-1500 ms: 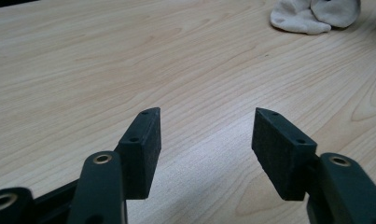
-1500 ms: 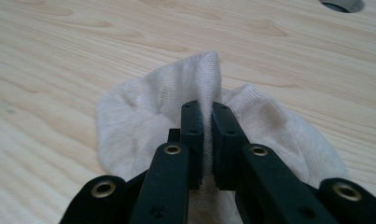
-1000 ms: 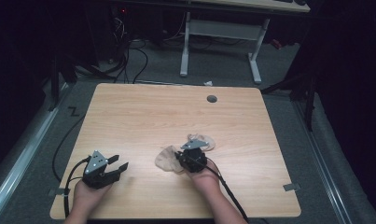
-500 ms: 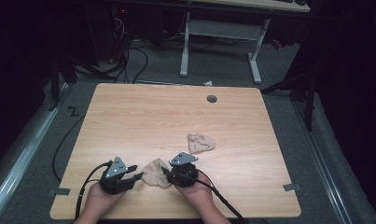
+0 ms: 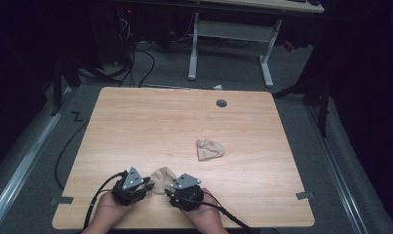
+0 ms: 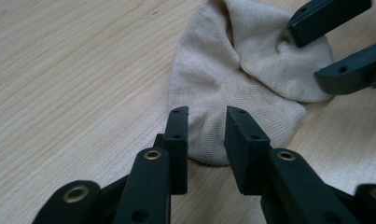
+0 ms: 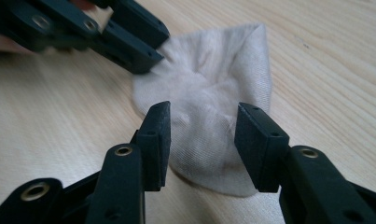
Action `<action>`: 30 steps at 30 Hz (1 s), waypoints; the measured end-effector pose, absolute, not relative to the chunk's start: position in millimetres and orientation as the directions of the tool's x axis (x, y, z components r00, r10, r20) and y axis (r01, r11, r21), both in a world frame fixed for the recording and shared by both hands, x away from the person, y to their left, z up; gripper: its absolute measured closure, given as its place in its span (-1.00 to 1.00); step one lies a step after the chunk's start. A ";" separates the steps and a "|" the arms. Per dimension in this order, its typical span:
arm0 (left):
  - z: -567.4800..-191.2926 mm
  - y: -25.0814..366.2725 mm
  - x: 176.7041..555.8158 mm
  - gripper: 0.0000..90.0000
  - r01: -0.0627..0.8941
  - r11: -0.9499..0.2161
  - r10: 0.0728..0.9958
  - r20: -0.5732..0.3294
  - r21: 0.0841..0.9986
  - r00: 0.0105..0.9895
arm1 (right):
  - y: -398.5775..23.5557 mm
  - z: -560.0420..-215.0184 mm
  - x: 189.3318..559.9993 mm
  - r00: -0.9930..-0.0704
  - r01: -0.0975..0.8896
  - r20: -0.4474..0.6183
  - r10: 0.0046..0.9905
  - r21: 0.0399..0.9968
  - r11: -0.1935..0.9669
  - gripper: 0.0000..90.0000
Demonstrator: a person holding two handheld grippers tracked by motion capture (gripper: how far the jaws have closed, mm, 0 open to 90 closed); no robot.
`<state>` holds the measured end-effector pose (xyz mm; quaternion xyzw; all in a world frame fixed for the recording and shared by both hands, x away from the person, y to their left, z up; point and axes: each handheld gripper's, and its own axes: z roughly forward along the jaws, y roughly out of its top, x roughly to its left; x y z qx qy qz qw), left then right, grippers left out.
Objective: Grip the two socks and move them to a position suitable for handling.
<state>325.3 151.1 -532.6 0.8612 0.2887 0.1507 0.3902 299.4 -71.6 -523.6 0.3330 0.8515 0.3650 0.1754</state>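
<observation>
1. The greatest risk is judged to be a shallow bite. The left gripper (image 6: 205, 122) is poised over the rim of the crumpled beige knitted sock (image 6: 241, 84), and if its jaws meet on the very edge, only a thin lip of knit would be caught and could slip out.

2. A second risk – the two grippers crowding each other. In the left gripper view the right gripper's jaws are seen at the far side of the same sock, so a tug from both ends at once could stretch the cloth or drag it off the near edge of the light wooden table (image 5: 150, 126).

3. The left gripper's jaws have just been closing. They stand a narrow gap apart with sock fabric between them, and the pads are not seen pressing on it.

4. The right gripper (image 7: 202, 123) has just been opening. Its jaws are spread wide over the sock's rounded end, with cloth between them but not gripped.

5. The sock (image 5: 161, 175) lies near the table's front edge, between the two grippers – soft, limp and gathered into folds radiating from a pinched centre, with fine ribbing visible.

6. A second crumpled beige sock (image 5: 209, 149) lies apart, nearer the table's middle, untouched.
</observation>
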 end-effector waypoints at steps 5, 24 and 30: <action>-533.0 151.7 325.8 0.57 0.380 -0.526 0.613 0.029 0.761 0.790 | -69.3 -527.6 301.8 -0.701 0.421 -0.123 0.702 0.723 0.548 0.82; -532.0 150.0 323.2 0.56 0.381 -0.534 0.606 0.028 0.755 0.795 | -109.0 -487.4 349.6 -0.551 0.440 -0.081 0.830 0.817 0.372 0.59; -529.8 134.2 309.0 0.53 0.353 -0.565 0.539 0.010 0.745 0.842 | -87.6 -505.4 320.6 -0.652 0.462 -0.029 0.758 0.777 0.427 0.78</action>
